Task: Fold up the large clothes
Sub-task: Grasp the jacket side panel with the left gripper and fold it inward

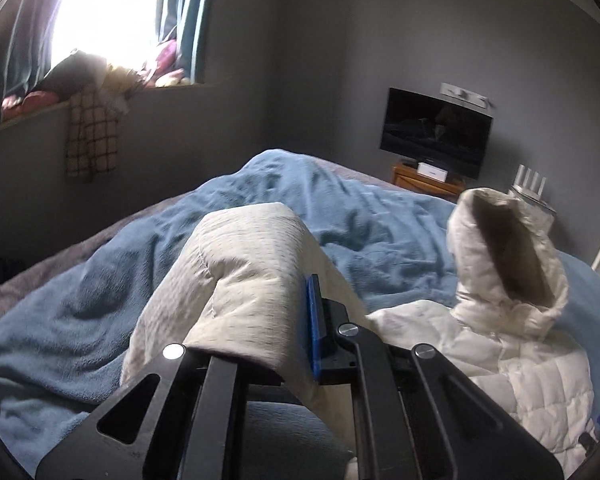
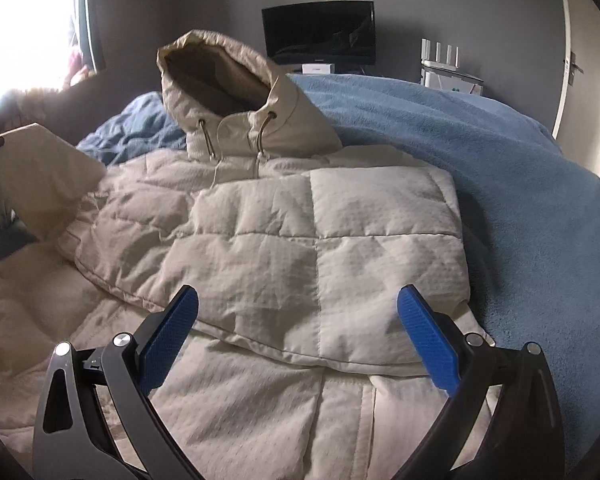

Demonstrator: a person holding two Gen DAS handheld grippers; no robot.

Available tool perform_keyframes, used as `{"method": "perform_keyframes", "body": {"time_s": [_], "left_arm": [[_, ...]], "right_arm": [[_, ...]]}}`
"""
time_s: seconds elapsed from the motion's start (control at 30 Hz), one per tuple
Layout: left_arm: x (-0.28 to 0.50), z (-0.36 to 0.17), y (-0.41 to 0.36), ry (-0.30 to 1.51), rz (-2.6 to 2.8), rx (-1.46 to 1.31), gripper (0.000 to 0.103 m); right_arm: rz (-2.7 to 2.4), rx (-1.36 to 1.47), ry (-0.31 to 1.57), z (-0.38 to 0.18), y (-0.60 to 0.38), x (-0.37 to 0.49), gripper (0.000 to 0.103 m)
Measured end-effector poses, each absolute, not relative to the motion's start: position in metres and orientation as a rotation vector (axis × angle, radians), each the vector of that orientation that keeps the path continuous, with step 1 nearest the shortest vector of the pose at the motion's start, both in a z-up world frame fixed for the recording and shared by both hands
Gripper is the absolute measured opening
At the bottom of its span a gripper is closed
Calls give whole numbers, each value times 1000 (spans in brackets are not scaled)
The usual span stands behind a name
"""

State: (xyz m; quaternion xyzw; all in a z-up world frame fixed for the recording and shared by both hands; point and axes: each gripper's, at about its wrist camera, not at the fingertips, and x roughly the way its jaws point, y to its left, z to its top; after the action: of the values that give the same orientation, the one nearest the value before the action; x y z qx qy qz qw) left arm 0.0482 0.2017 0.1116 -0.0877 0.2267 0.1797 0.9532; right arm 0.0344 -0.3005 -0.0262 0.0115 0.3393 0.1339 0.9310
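A white quilted hooded jacket (image 2: 260, 240) lies front-up on a bed covered by a blue blanket (image 2: 480, 152); the hood (image 2: 220, 92) stands upright at the far end. The right-side sleeve (image 2: 380, 216) is already laid across the chest. The left claw (image 1: 300, 332) is clamped on the other sleeve (image 1: 244, 276), which is raised clear of the blanket; only one blue pad (image 1: 313, 328) shows, the rest hidden by fabric. The right claw (image 2: 298, 336) hovers just above the jacket's lower front, its pads well apart, gripping nothing.

Judgement: the step in hand is carrying the raised sleeve across the chest. To do it well, the sleeve should travel over the body and land flat on the folded sleeve, cuff inside the jacket's outline; the right claw could steady the hem so the body does not drag.

Edges and room: the jacket's side edge sits near the blanket's open stretch on the right, with ample space there; the hood is the nearest obstruction; the television (image 2: 320, 32) and wall stand well apart from the work.
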Motion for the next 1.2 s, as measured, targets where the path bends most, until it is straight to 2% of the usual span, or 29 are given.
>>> {"method": "perform_keyframes", "body": {"time_s": [0.33, 0.53, 0.7, 0.8, 0.97, 1.03, 1.2], "left_arm": [[55, 132, 91, 459, 146, 2, 7], [65, 93, 7, 572, -56, 84, 7], [73, 45, -24, 679, -124, 193, 9], [75, 19, -23, 750, -180, 200, 20], [75, -5, -22, 807, -270, 168, 29], [74, -11, -23, 823, -310, 152, 46], [65, -14, -23, 827, -389, 135, 73]], "right_arm": [[279, 102, 685, -22, -317, 33, 96], [277, 124, 696, -25, -322, 34, 96], [273, 121, 716, -29, -322, 36, 96], [268, 121, 729, -31, -321, 37, 96], [247, 122, 771, -40, -321, 44, 96], [239, 122, 789, -44, -321, 47, 96], [217, 123, 825, -52, -321, 51, 96]]}}
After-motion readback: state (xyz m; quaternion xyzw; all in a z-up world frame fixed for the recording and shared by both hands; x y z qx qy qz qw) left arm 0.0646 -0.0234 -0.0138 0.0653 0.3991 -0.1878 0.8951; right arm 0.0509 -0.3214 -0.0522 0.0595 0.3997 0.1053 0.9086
